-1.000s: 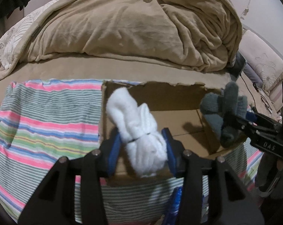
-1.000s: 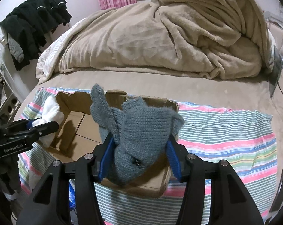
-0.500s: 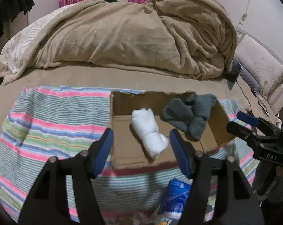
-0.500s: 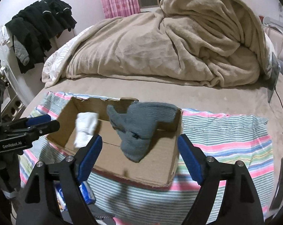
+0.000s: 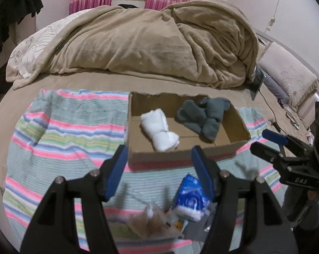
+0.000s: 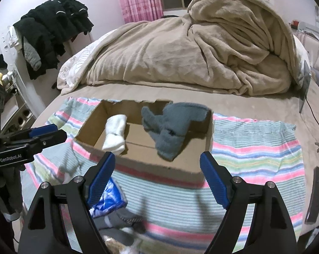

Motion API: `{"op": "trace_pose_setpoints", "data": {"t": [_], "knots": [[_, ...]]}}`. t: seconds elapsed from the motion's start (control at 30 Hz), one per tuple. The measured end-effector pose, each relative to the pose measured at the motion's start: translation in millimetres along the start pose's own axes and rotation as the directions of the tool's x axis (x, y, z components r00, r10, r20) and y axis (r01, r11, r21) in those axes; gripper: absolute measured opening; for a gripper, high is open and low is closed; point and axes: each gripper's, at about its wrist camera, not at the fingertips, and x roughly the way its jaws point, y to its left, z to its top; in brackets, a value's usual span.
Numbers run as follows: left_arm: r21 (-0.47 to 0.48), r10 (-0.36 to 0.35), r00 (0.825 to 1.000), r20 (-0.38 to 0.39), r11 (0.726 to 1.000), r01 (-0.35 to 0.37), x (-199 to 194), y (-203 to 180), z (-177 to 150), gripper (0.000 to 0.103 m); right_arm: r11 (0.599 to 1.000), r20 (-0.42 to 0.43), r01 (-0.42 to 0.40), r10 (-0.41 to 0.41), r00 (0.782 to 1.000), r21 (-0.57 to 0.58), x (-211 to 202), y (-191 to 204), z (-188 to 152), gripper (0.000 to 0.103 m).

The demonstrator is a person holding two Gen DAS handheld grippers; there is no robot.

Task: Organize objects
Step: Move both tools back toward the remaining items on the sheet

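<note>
socks boxed, left claw agape, right claw wide, empty

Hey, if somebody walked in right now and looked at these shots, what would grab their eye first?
Probably the shallow brown cardboard box on the striped pastel towel, holding a rolled white sock bundle beside a rumpled grey knitted bundle. Behind it, a big heaped beige fleece blanket fills the bed. Up close, the left gripper and right gripper hang with jaws open and empty, short of the box.
</note>
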Motion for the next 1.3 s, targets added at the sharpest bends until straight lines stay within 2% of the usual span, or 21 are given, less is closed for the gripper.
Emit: {"op": "trace_pose_setpoints", "data": {"t": [0.47, 0.53, 0.57, 0.63, 0.67, 1.03, 1.3], "knots": [[-0.008, 0.029, 0.998, -0.062, 1.0, -0.029, -12.4, 19.8, -54.8, 0.065, 0.998, -0.045, -0.033, 0.031, 0.999, -0.044, -1.2, 35.0, -31.5, 0.085], [-0.013, 0.024, 0.997, -0.071, 1.0, -0.025, -12.0, 20.8, -60.8, 0.066, 0.998, -0.06, -0.035, 0.032, 0.998, -0.054, 2.2, 40.5, -35.6, 0.09], [-0.016, 0.019, 0.997, -0.076, 1.0, -0.02, -11.8, 21.4, -64.5, 0.067, 0.998, -0.065, -0.038, 0.034, 0.997, -0.058, 3.5, 43.1, -37.7, 0.093], [-0.019, 0.011, 0.997, -0.082, 1.0, -0.012, -11.6, 21.6, -69.6, 0.079, 0.997, -0.076, -0.041, 0.036, 0.996, -0.065, 6.6, 47.7, -40.9, 0.093], [-0.022, 0.009, 0.996, -0.085, 1.0, -0.011, -11.3, 22.0, -72.6, 0.08, 0.997, -0.083, -0.045, 0.039, 0.996, -0.069, 8.4, 50.3, -42.6, 0.094], [-0.028, -0.019, 0.985, -0.173, 1.0, 0.015, 7.6, 16.7, -100.9, 0.081, 0.995, -0.118, -0.056, 0.046, 0.992, -0.083, 18.4, 58.4, -53.4, 0.094], [-0.057, -0.025, 0.979, -0.201, 0.998, 0.014, 26.6, 18.2, -106.1, 0.081, 0.994, -0.136, -0.069, 0.056, 0.989, -0.088, 26.5, 60.0, -57.8, 0.094]]}}
